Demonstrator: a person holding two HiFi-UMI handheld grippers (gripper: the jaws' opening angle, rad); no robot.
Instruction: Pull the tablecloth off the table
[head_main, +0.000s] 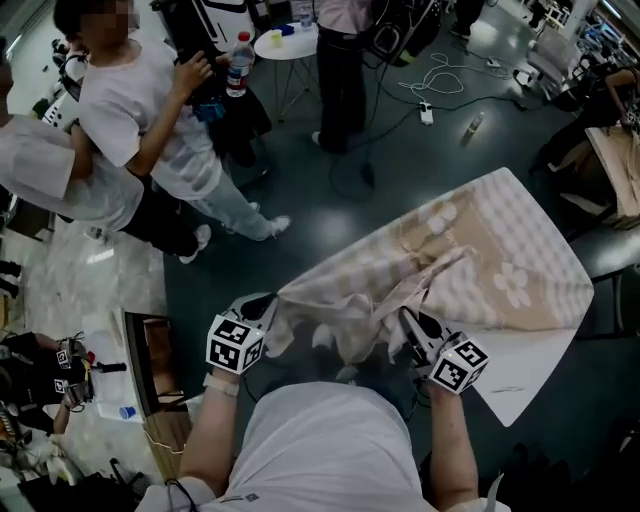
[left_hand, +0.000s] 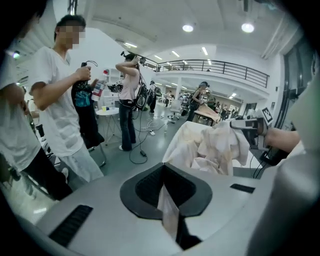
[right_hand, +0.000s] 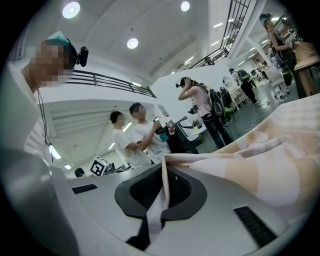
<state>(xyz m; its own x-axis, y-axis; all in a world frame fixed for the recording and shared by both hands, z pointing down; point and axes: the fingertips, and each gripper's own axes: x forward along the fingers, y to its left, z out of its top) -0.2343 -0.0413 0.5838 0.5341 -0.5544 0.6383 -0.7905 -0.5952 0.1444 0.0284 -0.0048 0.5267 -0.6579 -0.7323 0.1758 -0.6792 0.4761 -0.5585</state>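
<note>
A beige checked tablecloth (head_main: 480, 255) with white flowers lies half bunched over the white table (head_main: 530, 365). Its near edge is gathered toward me in folds. My left gripper (head_main: 272, 305) is shut on the cloth's left corner, and a strip of tablecloth (left_hand: 167, 210) runs between its closed jaws. My right gripper (head_main: 408, 320) is shut on the near edge further right; the tablecloth (right_hand: 250, 165) leaves its jaws and stretches away to the right. The bunched cloth (left_hand: 210, 145) shows ahead in the left gripper view, with the right gripper (left_hand: 250, 125) beyond it.
Two people in white shirts (head_main: 130, 110) stand at the left. Another person (head_main: 340, 60) stands by a small round table (head_main: 290, 40) with a bottle. Cables (head_main: 440, 80) trail over the dark floor behind the table. A wooden box (head_main: 155, 360) sits at my left.
</note>
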